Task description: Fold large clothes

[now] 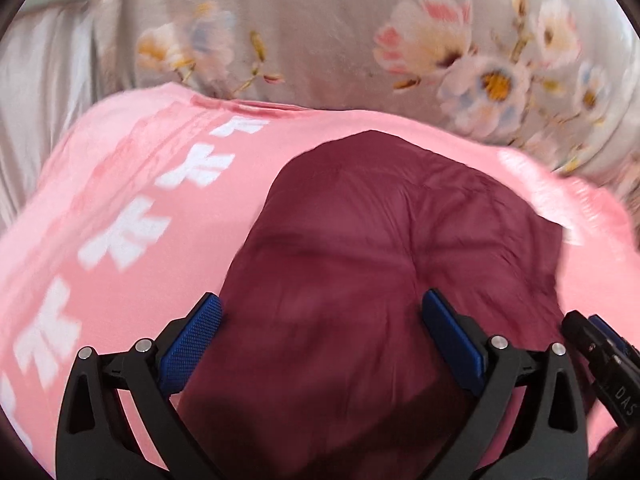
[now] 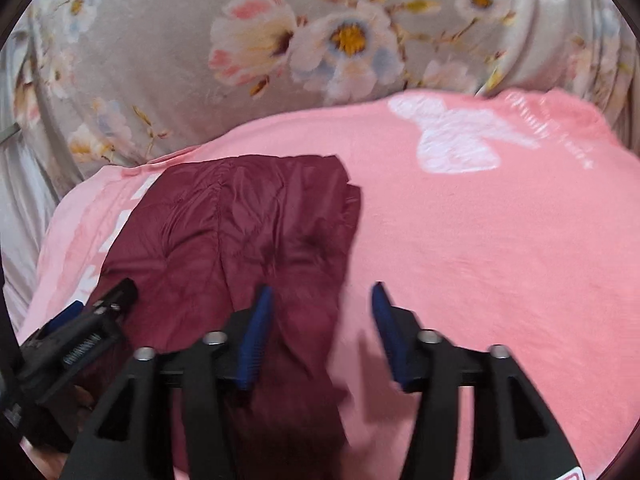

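Observation:
A dark maroon garment [image 1: 392, 248] lies bunched and partly folded on a pink cloth [image 1: 132, 208] with white lettering. My left gripper [image 1: 320, 308] is open above the maroon garment's near part, its blue pads spread on either side, holding nothing. In the right wrist view the maroon garment [image 2: 248, 224] lies left of centre on the pink cloth [image 2: 480, 240]. My right gripper [image 2: 320, 300] is open over the garment's right edge, empty. The left gripper's body [image 2: 80, 336] shows at the lower left.
A grey bedsheet with a flower print [image 1: 320, 20] lies under and beyond the pink cloth; it also fills the top of the right wrist view [image 2: 180, 40]. The right gripper's tip [image 1: 600, 344] shows at the left view's right edge.

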A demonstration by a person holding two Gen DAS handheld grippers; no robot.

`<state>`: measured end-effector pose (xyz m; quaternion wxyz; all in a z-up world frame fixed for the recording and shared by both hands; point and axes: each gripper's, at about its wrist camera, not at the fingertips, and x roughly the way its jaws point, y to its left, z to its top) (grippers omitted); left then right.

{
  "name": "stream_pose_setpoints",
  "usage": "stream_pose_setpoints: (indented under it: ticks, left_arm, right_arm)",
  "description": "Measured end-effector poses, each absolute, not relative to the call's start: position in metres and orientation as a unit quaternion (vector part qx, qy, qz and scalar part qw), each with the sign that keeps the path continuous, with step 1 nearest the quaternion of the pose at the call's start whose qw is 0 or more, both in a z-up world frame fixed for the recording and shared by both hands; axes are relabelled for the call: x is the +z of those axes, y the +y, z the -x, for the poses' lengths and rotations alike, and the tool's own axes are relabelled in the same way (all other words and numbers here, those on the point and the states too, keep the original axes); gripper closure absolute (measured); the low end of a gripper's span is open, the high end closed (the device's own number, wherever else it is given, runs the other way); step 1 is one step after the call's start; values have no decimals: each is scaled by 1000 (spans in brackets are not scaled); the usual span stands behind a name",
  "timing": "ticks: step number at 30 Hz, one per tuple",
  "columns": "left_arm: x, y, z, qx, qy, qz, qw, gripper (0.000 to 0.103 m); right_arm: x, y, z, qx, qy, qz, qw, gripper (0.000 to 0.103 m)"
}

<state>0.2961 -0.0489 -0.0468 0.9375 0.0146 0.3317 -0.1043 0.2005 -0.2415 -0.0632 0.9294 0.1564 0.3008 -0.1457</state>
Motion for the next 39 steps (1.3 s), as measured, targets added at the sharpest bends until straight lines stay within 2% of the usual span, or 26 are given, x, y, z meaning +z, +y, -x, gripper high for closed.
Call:
stream_pose_setpoints:
  ticks: [2,4,8,10,12,22,39]
  left_arm:
    - [-44,-37,-272,-103,321,-6,941,5]
    - [-42,-28,-246,-101,313,-6,944,5]
    - [-41,-22,-203,-108,302,-30,947,5]
    - [-41,-20,-188,-110,303,-34,946,5]
    - [-43,-18,-178,-110,318,-37,941,5]
    - [-52,-14,-149,-89,344,-56,933,5]
    - [-54,-25,-139,-76,336,-96,934,5]
  right_arm:
    - [-63,-236,-175,-150,301,-142,931,41]
    - [-64,-227,-152,-154,305,-126,931,34]
    - [-64,-212,-121,-165,306,-104,932,27]
    - [-65,-204,-108,-165,307,-100,932,20]
    - [-67,-195,-98,-163,313,-97,930,19]
    - [-68,-167,-75,-169,325,-64,928,17]
    - [-72,-159,-75,-167,336,-53,925,17]
